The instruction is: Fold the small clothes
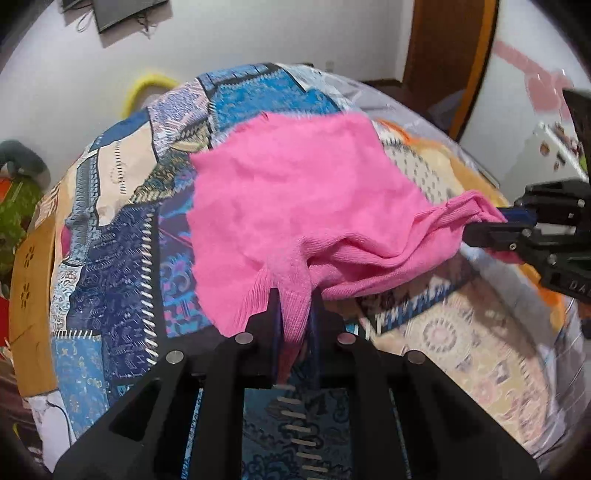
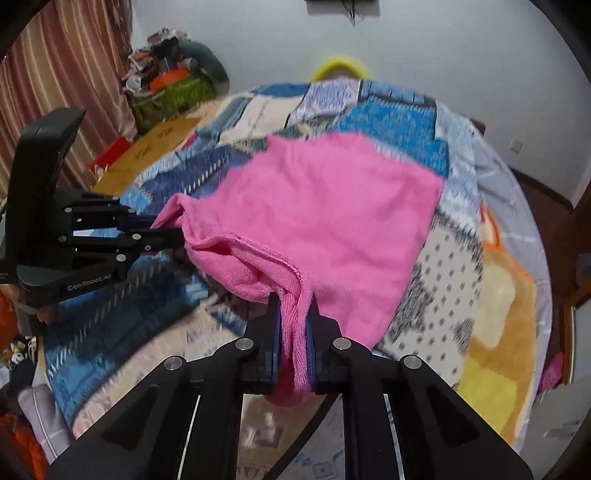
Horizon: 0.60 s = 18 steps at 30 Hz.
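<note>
Bright pink knit garment [image 1: 295, 192], near hem bunched, drapes across patterned bedspread [image 1: 110, 240].

I see even, soft indoor light in both views, with no glare. The white wall [image 1: 332, 33] reads bright. Fisheye distortion bows the bed [image 2: 491, 280] into a dome, and dark vignetting fills the corners. Motion blur smears the patterned bedspread [image 1: 443, 332], strongest near the lower edges. The pink knit garment [image 2: 332, 206] casts a soft shadow beneath its raised fold.
</note>
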Each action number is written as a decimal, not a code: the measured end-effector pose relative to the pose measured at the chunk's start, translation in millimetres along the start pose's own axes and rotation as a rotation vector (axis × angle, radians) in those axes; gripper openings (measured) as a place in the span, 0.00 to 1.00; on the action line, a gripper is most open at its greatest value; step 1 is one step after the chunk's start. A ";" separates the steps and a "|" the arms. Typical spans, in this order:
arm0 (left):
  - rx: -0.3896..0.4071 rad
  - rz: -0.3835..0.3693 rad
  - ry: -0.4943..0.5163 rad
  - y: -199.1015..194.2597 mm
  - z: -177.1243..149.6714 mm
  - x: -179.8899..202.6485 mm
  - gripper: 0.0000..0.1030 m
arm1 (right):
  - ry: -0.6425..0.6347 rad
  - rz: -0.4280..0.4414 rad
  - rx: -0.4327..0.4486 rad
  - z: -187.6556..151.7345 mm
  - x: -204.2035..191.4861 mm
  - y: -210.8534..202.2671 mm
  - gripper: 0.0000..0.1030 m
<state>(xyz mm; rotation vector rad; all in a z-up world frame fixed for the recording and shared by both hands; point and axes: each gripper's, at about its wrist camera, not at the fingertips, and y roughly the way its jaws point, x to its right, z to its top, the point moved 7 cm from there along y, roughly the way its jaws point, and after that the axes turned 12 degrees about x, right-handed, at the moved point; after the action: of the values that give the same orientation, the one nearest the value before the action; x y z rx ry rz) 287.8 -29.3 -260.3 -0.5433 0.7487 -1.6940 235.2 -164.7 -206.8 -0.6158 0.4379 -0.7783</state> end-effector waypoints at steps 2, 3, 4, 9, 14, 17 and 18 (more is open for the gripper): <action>0.026 0.002 -0.021 -4.3 14.3 -5.3 0.12 | -0.005 -0.010 0.021 11.7 2.9 -1.0 0.09; 0.039 0.005 -0.030 -6.4 22.6 -8.2 0.12 | -0.009 -0.018 0.033 18.2 4.7 -1.5 0.09; 0.050 0.006 -0.038 -7.7 29.8 -10.5 0.11 | -0.012 -0.024 0.045 24.4 6.2 -1.9 0.09; 0.098 0.020 -0.077 -9.2 69.0 -24.8 0.11 | -0.014 -0.050 0.093 56.1 18.9 -0.9 0.09; 0.123 0.032 -0.133 -0.6 101.0 -41.9 0.11 | 0.004 -0.065 0.145 87.8 33.0 2.3 0.09; 0.148 0.040 -0.150 2.7 116.5 -51.0 0.10 | 0.015 -0.066 0.178 103.9 39.5 5.1 0.09; 0.152 0.041 -0.155 5.3 121.6 -53.8 0.10 | 0.017 -0.069 0.186 108.4 42.4 7.7 0.09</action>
<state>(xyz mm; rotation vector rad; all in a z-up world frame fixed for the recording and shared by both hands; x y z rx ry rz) 389.3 -1.9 -178.7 -0.5422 0.5124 -1.6349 328.5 -154.8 -137.4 -0.4531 0.3567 -0.8795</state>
